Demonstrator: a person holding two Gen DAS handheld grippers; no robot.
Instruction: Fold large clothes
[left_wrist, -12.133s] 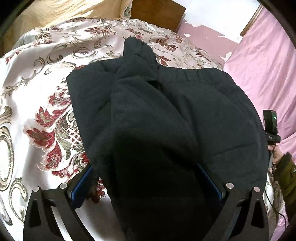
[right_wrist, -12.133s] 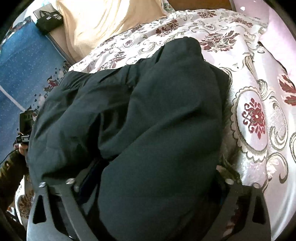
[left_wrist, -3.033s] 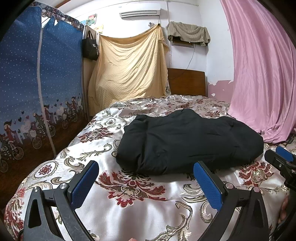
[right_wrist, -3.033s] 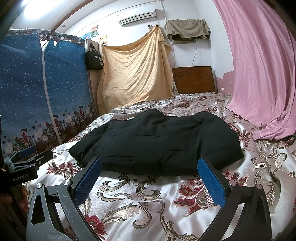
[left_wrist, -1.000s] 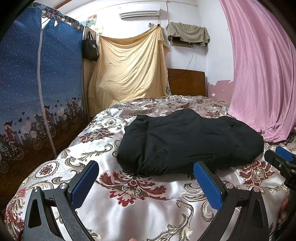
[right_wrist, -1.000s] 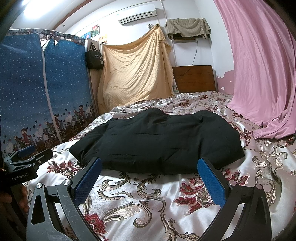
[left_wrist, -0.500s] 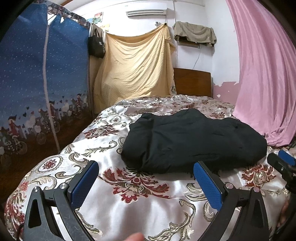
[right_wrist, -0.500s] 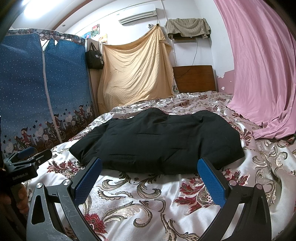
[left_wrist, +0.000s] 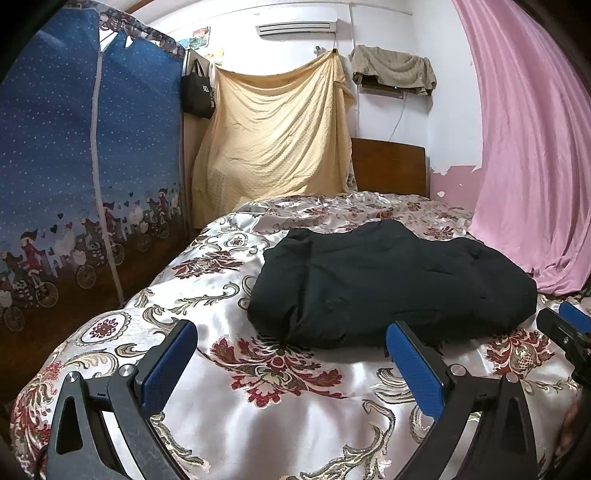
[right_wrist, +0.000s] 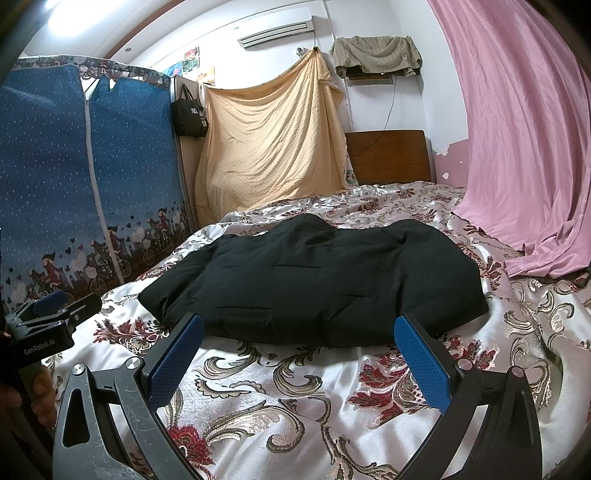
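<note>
The bed (left_wrist: 280, 417) is covered by a glossy cream satin bedspread (right_wrist: 295, 413) patterned with red flowers and gold-grey scrolls, with a brown wooden headboard (left_wrist: 388, 166) at its far end. One folded black garment (left_wrist: 388, 284) lies flat on the bedspread near the middle. The hem of a pink curtain (right_wrist: 535, 258) rests on the bed's right edge.

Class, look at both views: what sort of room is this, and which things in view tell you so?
Most likely a home bedroom. A bed with a patterned satin bedspread and wooden headboard fills it, a blue fabric wardrobe stands beside it, and a folded black garment lies on the bed.
</note>
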